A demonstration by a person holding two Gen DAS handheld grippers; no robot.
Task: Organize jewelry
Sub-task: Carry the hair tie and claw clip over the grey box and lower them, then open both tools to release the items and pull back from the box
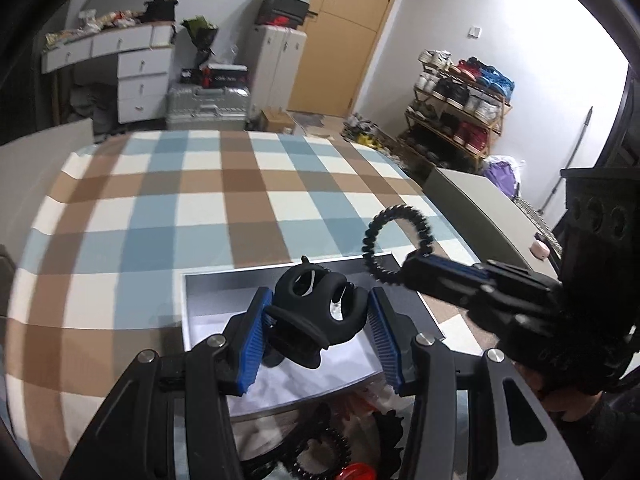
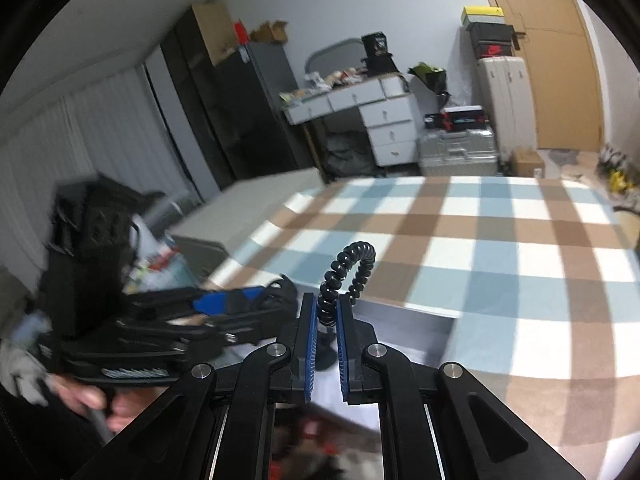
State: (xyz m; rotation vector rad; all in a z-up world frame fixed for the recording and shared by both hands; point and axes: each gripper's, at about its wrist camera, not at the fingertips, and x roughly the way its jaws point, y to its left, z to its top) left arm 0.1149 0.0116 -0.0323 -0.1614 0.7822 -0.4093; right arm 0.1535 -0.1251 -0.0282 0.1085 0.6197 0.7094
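Observation:
My left gripper (image 1: pixel 318 300) is shut on a black claw hair clip (image 1: pixel 316 312) and holds it above a shallow white-lined box (image 1: pixel 208 316) on the checked tablecloth. My right gripper (image 2: pixel 325 300) is shut on a black spiral hair tie (image 2: pixel 349 270), whose loop stands up above the fingers. In the left wrist view the right gripper (image 1: pixel 412 270) comes in from the right with the hair tie (image 1: pixel 394 240) over the box's far right corner. In the right wrist view the left gripper (image 2: pixel 256 300) sits at the left with the clip.
A heap of more black spiral ties and a red item (image 1: pixel 352 468) lies at the near edge below my left gripper. A grey cabinet (image 1: pixel 480 204) stands right of the table. A shoe rack (image 1: pixel 460 108), drawers (image 1: pixel 140 76) and suitcases stand behind.

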